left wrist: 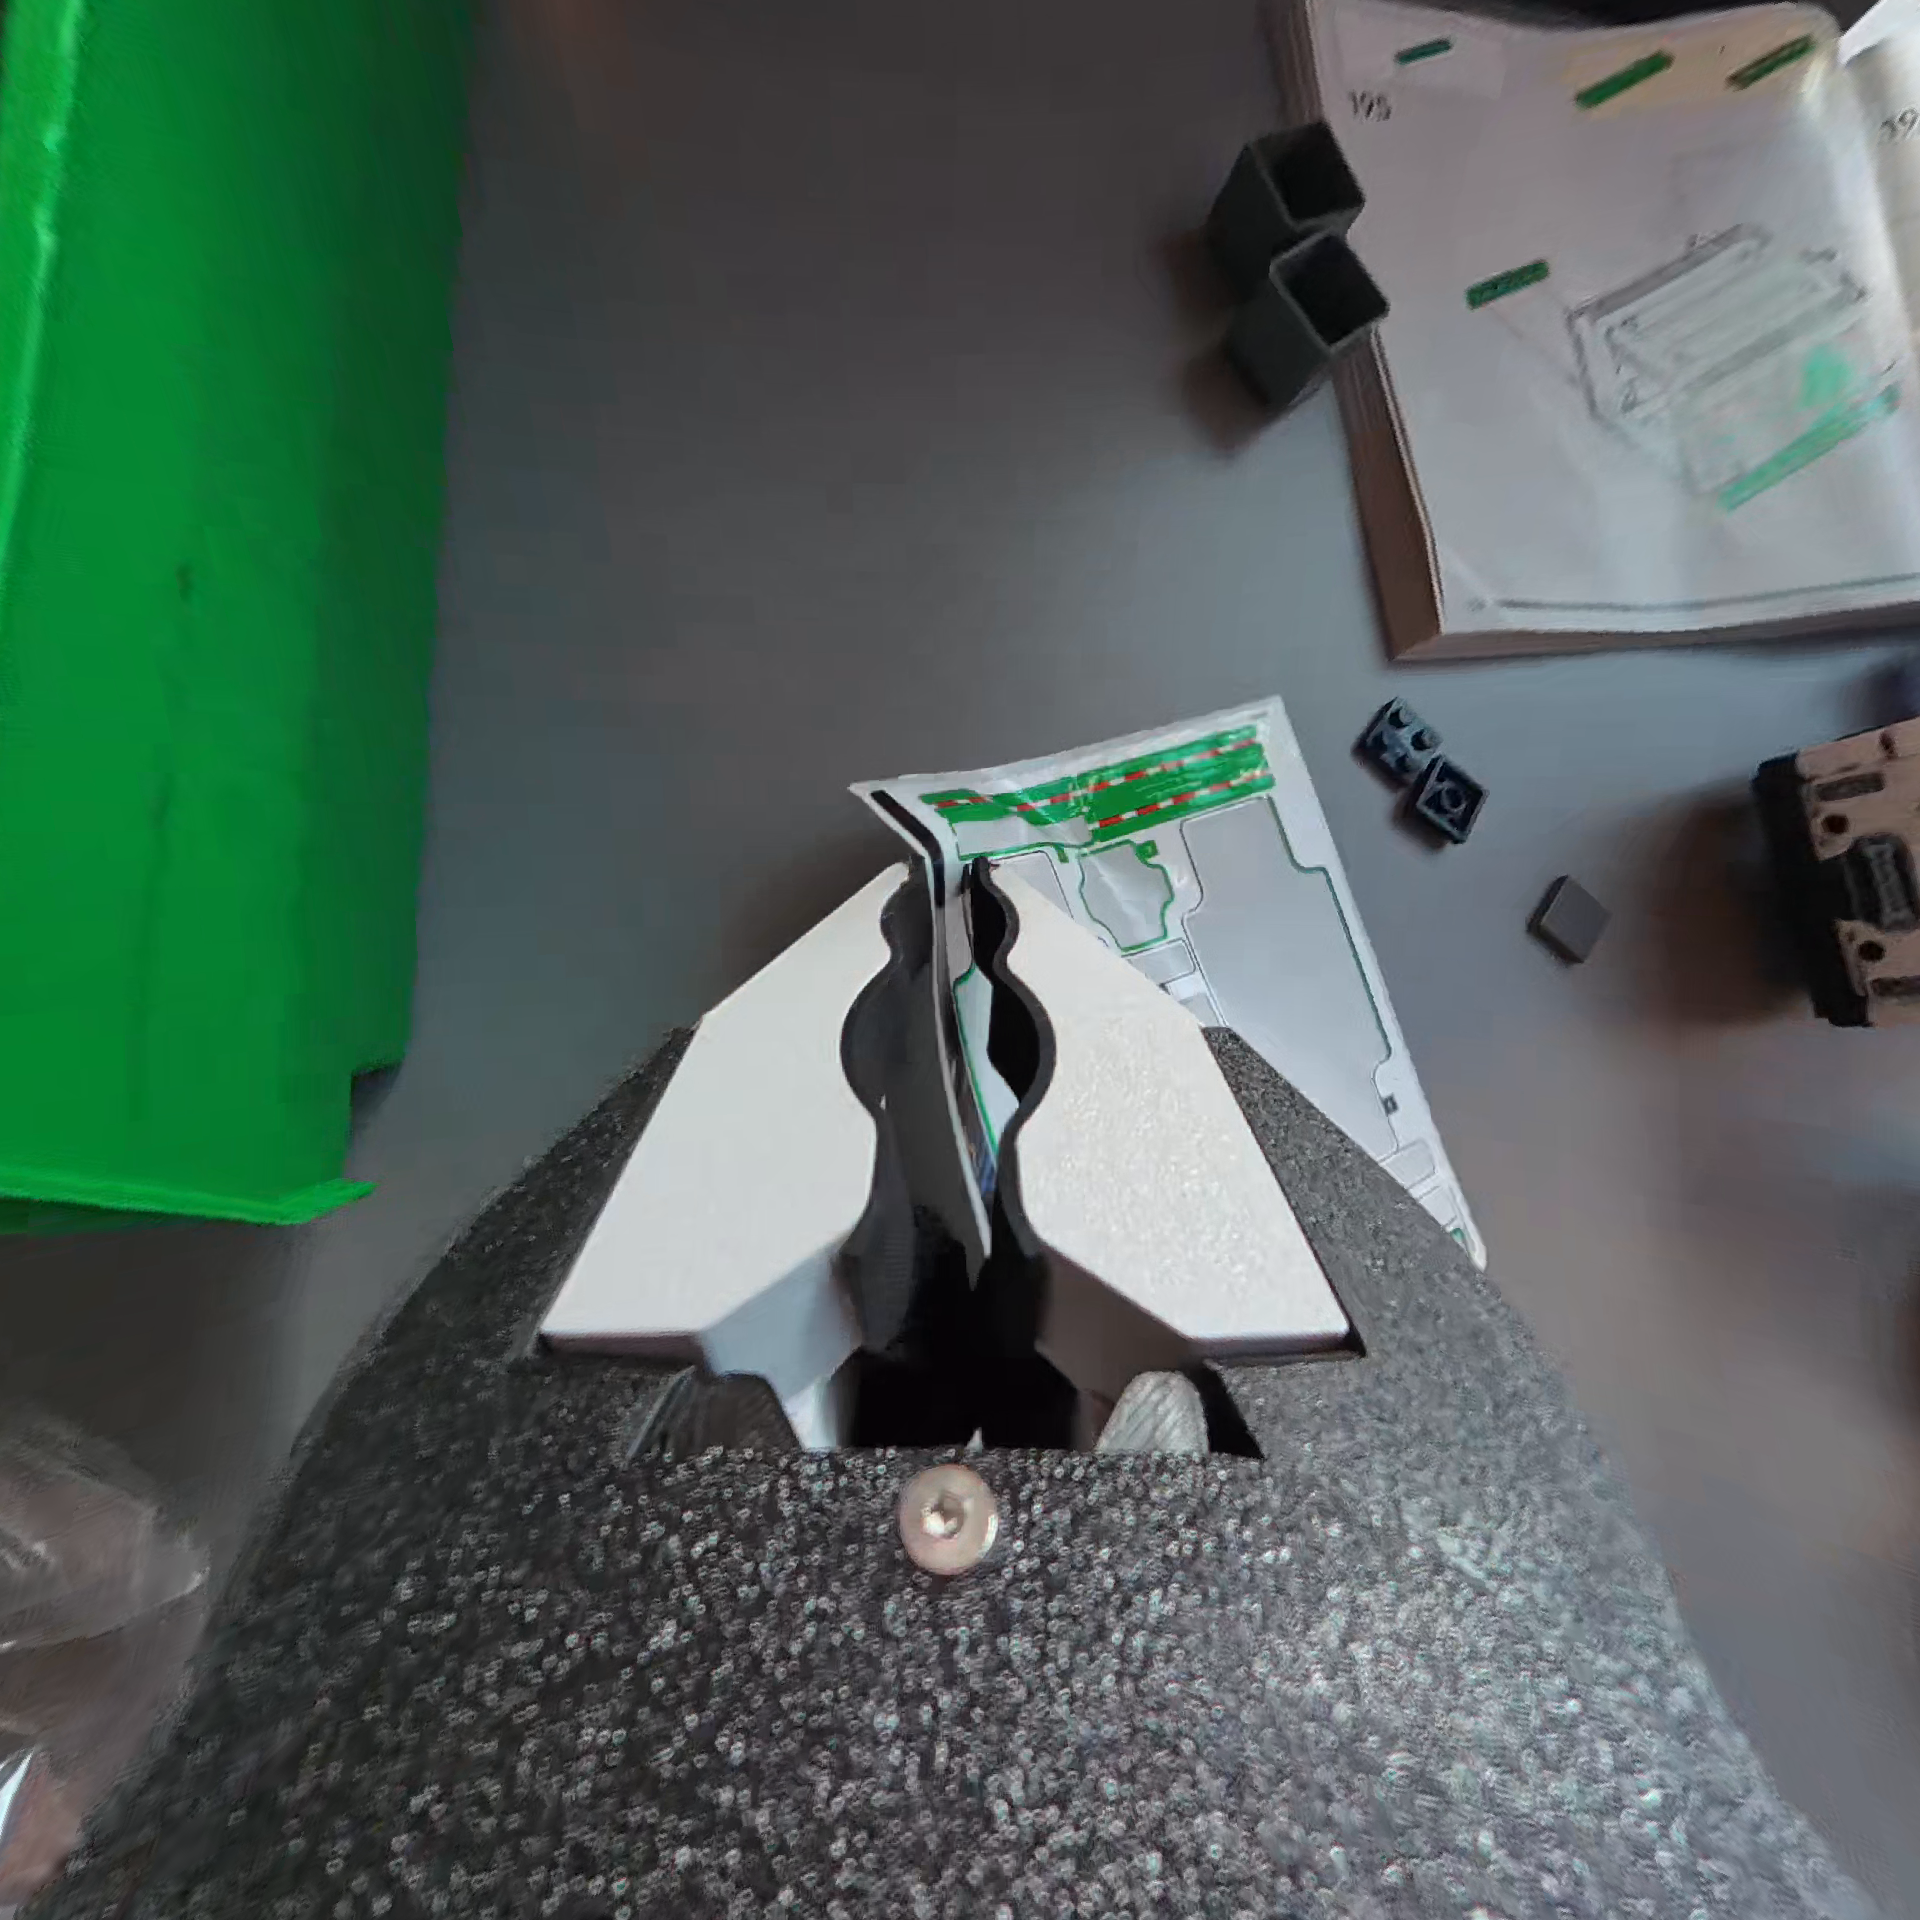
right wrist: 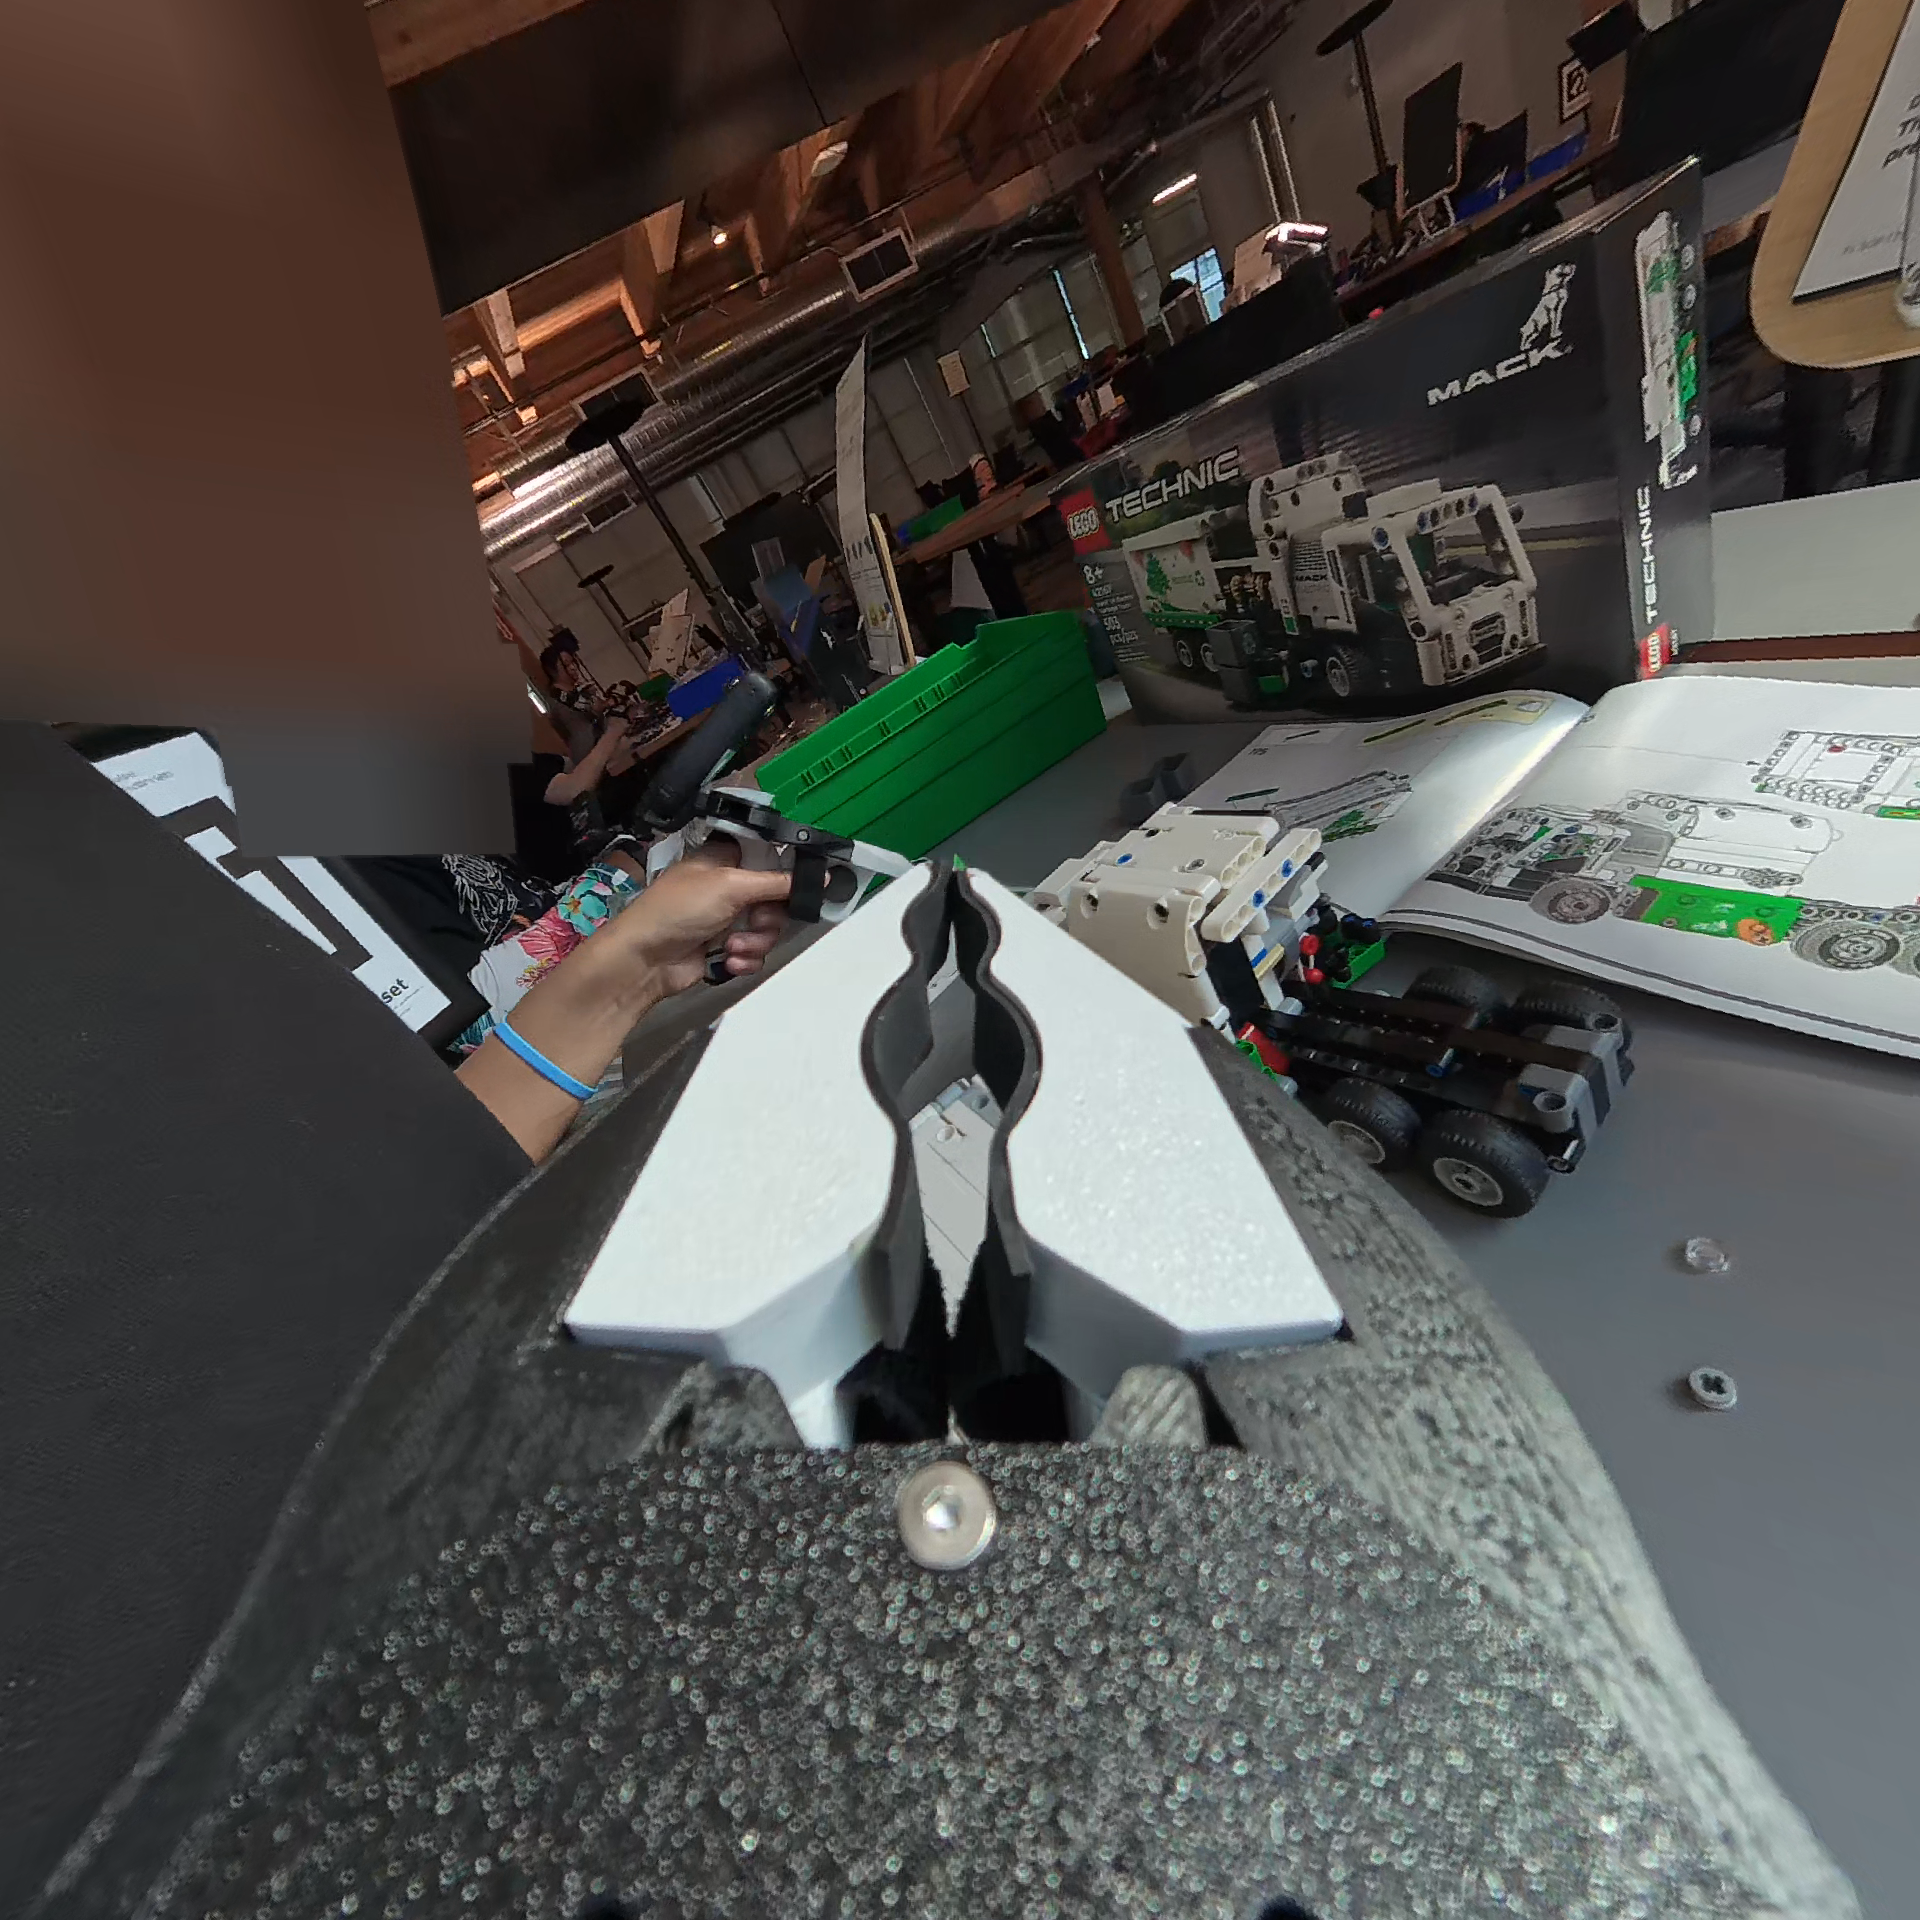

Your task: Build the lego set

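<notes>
My left gripper (left wrist: 951,873) is shut on a white sticker sheet (left wrist: 1195,904) with green outlines, pinched along its left edge and held above the grey table. My right gripper (right wrist: 954,878) is shut; a pale sheet shows through the gap behind its pads, and I cannot tell if it pinches anything. The partly built white and black truck model (right wrist: 1299,966) stands on its wheels just right of the right gripper's tip; its end shows at the right edge of the left wrist view (left wrist: 1849,883). The left gripper (right wrist: 790,831), held by a hand, sits just beyond the right gripper's tip.
The open instruction booklet (left wrist: 1662,364) (right wrist: 1662,831) lies at the right. Two small black bricks (left wrist: 1418,764), a grey tile (left wrist: 1567,920) and black square tubes (left wrist: 1299,260) lie near it. A green bin (left wrist: 208,520) (right wrist: 935,727) is on the left, the set's box (right wrist: 1403,520) behind. Two tiny round parts (right wrist: 1707,1254) lie right. Across from one pair of fingers to the other is roughly 45 cm.
</notes>
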A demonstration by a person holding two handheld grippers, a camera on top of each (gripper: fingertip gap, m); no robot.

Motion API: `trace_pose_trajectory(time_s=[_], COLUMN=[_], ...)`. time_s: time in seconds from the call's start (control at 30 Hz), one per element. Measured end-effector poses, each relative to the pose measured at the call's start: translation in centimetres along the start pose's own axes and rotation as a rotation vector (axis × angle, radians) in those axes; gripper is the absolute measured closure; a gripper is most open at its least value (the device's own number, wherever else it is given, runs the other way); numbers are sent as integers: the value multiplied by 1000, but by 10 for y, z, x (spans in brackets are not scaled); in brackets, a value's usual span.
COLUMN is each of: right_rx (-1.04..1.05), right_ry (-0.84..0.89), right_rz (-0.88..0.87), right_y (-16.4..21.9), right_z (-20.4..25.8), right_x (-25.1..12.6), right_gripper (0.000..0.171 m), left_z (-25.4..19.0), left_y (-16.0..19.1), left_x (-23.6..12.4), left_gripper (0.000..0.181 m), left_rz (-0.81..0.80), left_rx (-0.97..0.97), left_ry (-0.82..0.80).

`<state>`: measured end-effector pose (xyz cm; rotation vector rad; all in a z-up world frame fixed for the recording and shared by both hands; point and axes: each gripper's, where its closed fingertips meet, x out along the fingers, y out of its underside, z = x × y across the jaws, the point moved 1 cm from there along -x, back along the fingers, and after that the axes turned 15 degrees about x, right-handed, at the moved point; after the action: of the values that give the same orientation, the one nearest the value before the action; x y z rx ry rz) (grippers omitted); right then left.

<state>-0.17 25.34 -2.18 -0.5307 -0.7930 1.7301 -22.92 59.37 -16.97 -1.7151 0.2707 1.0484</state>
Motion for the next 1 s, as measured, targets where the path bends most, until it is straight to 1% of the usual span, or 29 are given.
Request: trace_pose_trajectory(time_s=[0.17, 0.27, 0.4, 0.47, 0.7, 0.87, 1.0], right_rx=[23, 30, 53, 54, 53, 43, 30], right_ry=[-26, -37, -54, -50, -25, -10, -9], right_rz=[-3, 20, 38, 43, 22, 4, -1], right_y=[-14, -17, -16, -15, -15, -17, -17], right_z=[-12, -20, -26, -28, -29, -26, -21], right_x=[11, 23, 33, 35, 29, 23, 20], right_gripper=[171, 171, 171, 171, 171, 171, 171], left_z=[-9, -16, -15, -15, -43, -65, -80], left_y=[13, 8, -5, -13, -44, -53, -52], left_x=[-6, -11, -21, -26, -46, -57, -65], left_gripper=[169, 163, 157, 157, 158, 159, 159], left_rz=[3, -31, -87, -128, -355, -429, -438], left_rx=[20, 65, 124, 135, 201, 300, 424], left_ry=[-3, -9, -60, -58, 68, 103, 80])
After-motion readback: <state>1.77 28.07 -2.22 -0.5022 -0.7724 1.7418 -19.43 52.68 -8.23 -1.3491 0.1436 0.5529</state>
